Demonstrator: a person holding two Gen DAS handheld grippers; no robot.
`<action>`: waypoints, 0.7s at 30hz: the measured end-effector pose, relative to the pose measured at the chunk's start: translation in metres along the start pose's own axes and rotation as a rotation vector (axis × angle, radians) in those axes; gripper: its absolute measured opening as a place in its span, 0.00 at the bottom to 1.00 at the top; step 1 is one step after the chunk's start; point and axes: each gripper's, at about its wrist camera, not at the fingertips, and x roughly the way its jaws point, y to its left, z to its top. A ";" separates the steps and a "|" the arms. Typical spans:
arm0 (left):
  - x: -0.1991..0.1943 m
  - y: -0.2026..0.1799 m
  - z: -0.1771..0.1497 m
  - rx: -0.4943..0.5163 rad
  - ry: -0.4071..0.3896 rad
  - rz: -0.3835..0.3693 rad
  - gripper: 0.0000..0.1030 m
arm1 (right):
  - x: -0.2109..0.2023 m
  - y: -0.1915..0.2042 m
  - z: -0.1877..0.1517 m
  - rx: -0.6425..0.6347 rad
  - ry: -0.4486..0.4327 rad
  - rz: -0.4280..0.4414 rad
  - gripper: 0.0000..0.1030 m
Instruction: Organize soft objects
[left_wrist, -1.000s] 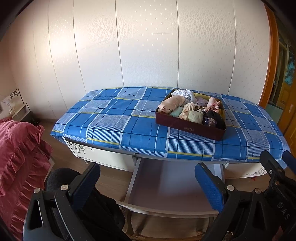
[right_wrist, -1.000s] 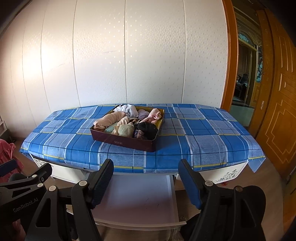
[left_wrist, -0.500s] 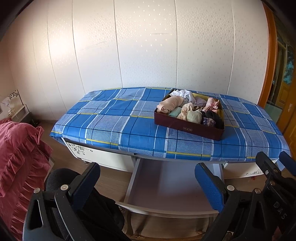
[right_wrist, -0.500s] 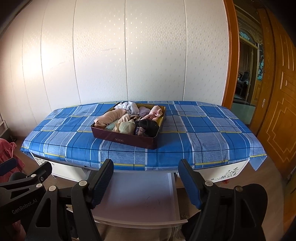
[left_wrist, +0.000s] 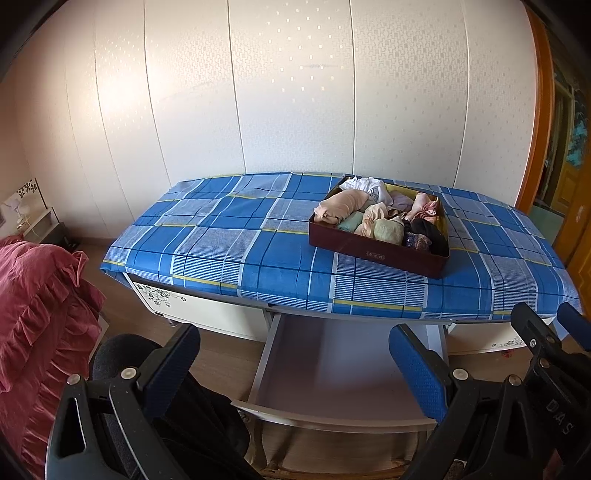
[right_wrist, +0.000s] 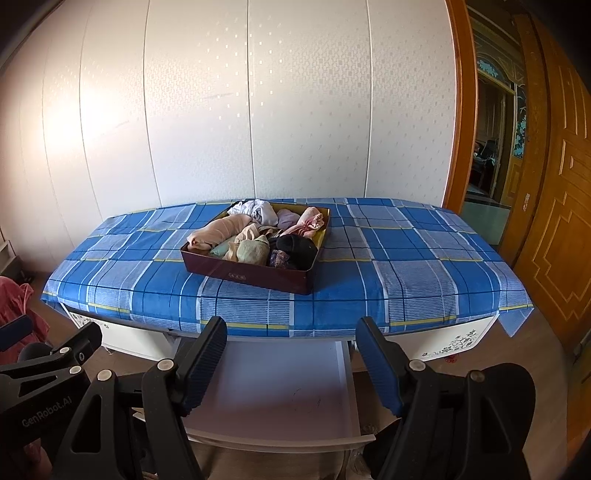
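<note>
The dark red box (right_wrist: 255, 275) full of rolled soft clothes (right_wrist: 255, 236) stands on the bench with the blue checked cloth (right_wrist: 406, 266), above an open white drawer (right_wrist: 280, 384), while the left gripper (left_wrist: 295, 363) and right gripper (right_wrist: 291, 363) hang low before it, jaws spread and holding nothing.

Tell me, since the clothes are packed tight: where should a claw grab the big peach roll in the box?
Probably at the rounded front end of the peach roll, which sticks up above the box wall at its near left corner. Come from above and the table's front edge, fingers across the roll's width; its right side presses against other clothes.
</note>
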 end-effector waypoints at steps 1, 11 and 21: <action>0.000 0.000 0.000 0.001 0.000 0.004 1.00 | 0.000 0.000 0.000 0.001 0.002 0.001 0.71; 0.000 0.000 -0.001 0.005 0.004 -0.004 1.00 | 0.001 0.000 0.000 -0.001 0.001 0.003 0.71; -0.001 -0.001 -0.001 0.008 0.006 -0.006 1.00 | 0.002 0.001 -0.001 -0.003 0.008 0.006 0.71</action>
